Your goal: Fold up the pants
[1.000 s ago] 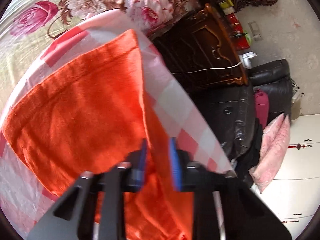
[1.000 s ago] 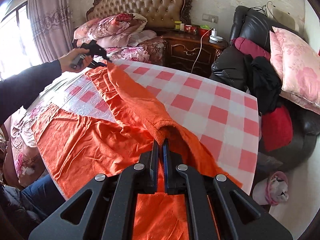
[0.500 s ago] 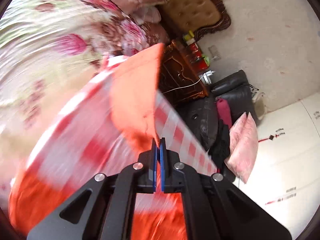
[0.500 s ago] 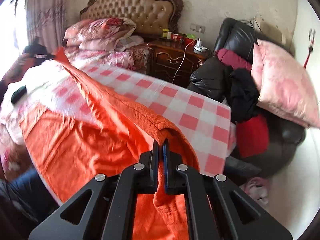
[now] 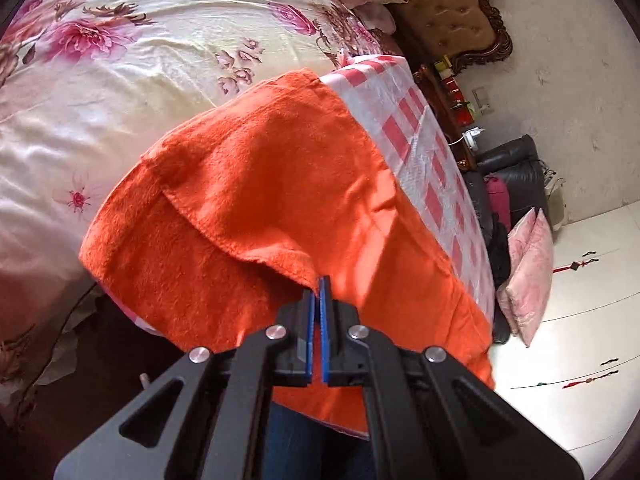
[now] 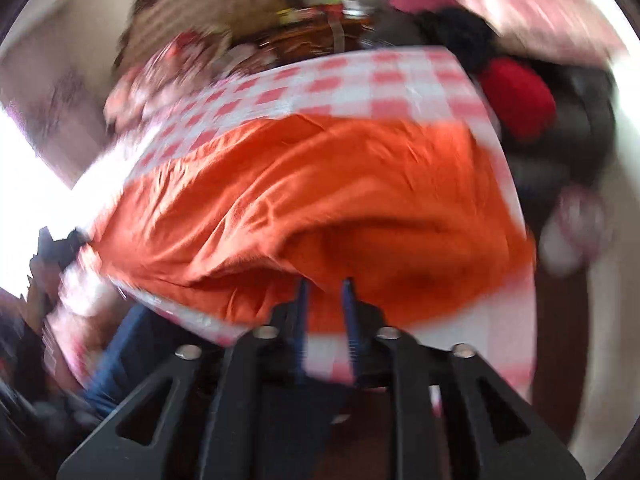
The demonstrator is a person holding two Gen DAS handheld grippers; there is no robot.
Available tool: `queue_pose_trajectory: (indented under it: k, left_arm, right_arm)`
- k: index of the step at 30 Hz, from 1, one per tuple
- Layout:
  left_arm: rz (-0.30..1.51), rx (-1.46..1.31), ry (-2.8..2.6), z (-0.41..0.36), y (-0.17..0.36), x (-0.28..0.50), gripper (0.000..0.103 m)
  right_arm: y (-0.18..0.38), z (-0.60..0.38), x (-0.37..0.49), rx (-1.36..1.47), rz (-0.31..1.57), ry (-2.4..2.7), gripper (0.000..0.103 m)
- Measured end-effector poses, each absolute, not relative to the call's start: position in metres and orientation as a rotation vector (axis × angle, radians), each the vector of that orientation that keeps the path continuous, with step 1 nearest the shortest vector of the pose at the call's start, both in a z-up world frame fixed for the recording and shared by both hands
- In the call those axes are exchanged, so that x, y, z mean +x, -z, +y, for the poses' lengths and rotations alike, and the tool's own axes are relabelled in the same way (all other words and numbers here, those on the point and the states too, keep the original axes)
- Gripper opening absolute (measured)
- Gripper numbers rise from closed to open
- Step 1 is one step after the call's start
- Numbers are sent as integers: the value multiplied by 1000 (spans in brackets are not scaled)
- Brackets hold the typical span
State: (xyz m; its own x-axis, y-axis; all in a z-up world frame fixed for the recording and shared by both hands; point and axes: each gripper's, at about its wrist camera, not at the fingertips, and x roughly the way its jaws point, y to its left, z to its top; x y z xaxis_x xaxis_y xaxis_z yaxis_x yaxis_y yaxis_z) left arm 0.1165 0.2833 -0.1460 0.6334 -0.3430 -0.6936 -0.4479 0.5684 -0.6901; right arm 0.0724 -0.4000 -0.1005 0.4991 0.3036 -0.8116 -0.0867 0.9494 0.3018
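The orange fleece pants [image 5: 260, 168] lie folded over on a table under a red-and-white checked cloth [image 5: 400, 120]. The upper layer's hem runs down to my left gripper [image 5: 319, 280], which is shut on that layer's corner at the near edge. The right wrist view is blurred by motion. There the pants [image 6: 320, 184] spread across the near half of the checked cloth [image 6: 360, 76]. My right gripper [image 6: 325, 284] has its jaws opening, and the bulging orange edge sits right at its tips without being pressed.
A bed with a floral sheet [image 5: 120, 60] and a tufted headboard [image 5: 452, 12] lies left of the table. A dark nightstand [image 5: 448, 92], a black sofa [image 5: 516, 172] with a pink pillow [image 5: 528, 268] and a white wardrobe [image 5: 580, 300] stand beyond. A person's jeans-clad leg [image 6: 120, 352] is beside the near edge.
Both grippers carried the lifted pants edge across to the near side, laying one layer over the other. The left jaws closed on the fabric. The right jaws have come apart.
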Motion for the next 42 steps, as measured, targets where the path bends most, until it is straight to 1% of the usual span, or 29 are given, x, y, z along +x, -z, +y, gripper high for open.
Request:
queue_pose_trajectory:
  k: [1, 2, 3, 6, 9, 10, 11, 13, 15, 17, 18, 19, 20, 21, 25, 28, 30, 33, 35, 37, 38, 42]
  left_arm:
    - [919, -1001, -68, 282, 146, 118, 2]
    - [912, -991, -63, 283, 145, 118, 2]
    - [908, -991, -58, 283, 143, 119, 2]
    - [902, -991, -48, 279, 141, 129, 2]
    - [894, -1006, -33, 277, 143, 134, 2]
    - [894, -1013, -32, 276, 143, 135, 2]
    - [892, -1023, -26, 275, 145, 135, 2]
    - [896, -1030, -23, 276, 148, 135, 2]
    - [898, -1031, -15, 276, 149, 135, 2]
    - [901, -1041, -8, 278, 149, 136, 2]
    - [901, -1050, 1, 279, 148, 137, 2]
    - [899, -1055, 8, 280, 147, 138, 2]
    - [893, -1069, 26, 282, 143, 142, 2]
    - [888, -1075, 37, 283, 138, 145, 2]
    - [870, -1087, 95, 290, 98, 188, 2]
    - [846, -1142, 130, 304, 55, 249, 2]
    - [830, -1162, 144, 309, 30, 275, 2]
    - [794, -1120, 162, 303, -4, 276, 2]
    - [791, -1074, 185, 295, -10, 256, 2]
    - [811, -1026, 194, 286, -1, 229, 2]
    - [838, -1011, 189, 282, 12, 211, 2]
    - [917, -971, 159, 269, 73, 149, 2]
  right_arm:
    - [104, -409, 63, 317, 1022, -222, 34]
    - [107, -419, 54, 407, 1016, -199, 47]
    - [112, -430, 46, 527, 1009, -170, 54]
    - [128, -451, 34, 813, 952, -145, 54]
    - [141, -461, 40, 1055, 894, -151, 55]
    - [142, -463, 45, 1083, 887, -147, 59]
    - [143, -466, 51, 1104, 883, -126, 65]
    - [144, -473, 64, 1142, 874, -76, 68]
    - [146, -479, 78, 1162, 881, -33, 84]
    - [152, -484, 91, 1171, 916, 31, 85]
    - [152, -485, 95, 1185, 914, 16, 72]
    - [149, -483, 102, 1169, 900, -15, 55]
    - [145, -483, 106, 1133, 911, -17, 21]
    - [137, -484, 115, 1109, 924, 2, 19]
    - [84, -495, 152, 1056, 892, 28, 18]
    - [44, -502, 209, 1041, 882, 1, 18]
    - [16, -501, 248, 1033, 847, -51, 18]
    - [-11, -508, 258, 1009, 762, -83, 18]
    - [-9, -511, 243, 988, 740, -95, 18]
    - [8, -515, 221, 927, 757, -53, 18]
    - [18, -518, 212, 913, 775, -38, 18]
    - [89, -533, 162, 932, 873, 11, 18]
